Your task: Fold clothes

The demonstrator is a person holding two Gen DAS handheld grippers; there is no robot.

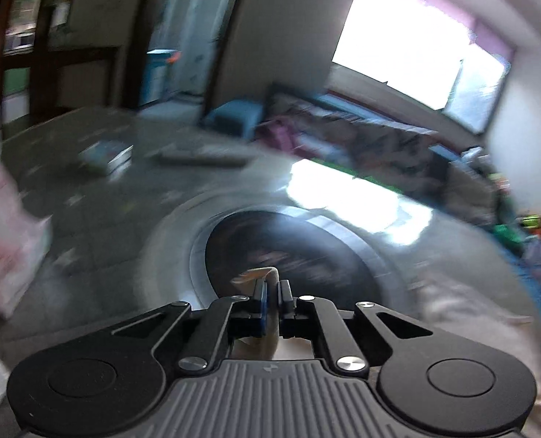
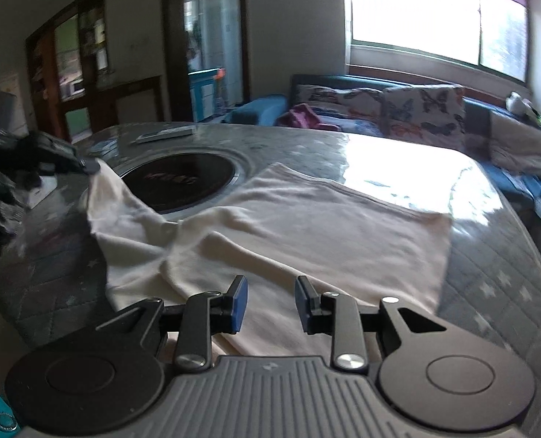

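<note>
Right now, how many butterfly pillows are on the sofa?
2. One butterfly pillow sits at the sofa's left end, another right beside it. More may be hidden; the plain cushion has no butterflies.

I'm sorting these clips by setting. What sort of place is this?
Most likely a home living or dining room: a sofa with butterfly cushions under a window, and a table with a round inset cooktop where a cream garment lies.

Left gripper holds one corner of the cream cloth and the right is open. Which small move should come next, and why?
Probably lower the right gripper and close its open jaws on the near edge of the cream cloth just below it. The left gripper is shut on a raised corner, and the rest lies flat on the table, so a second grip would allow a fold.
</note>
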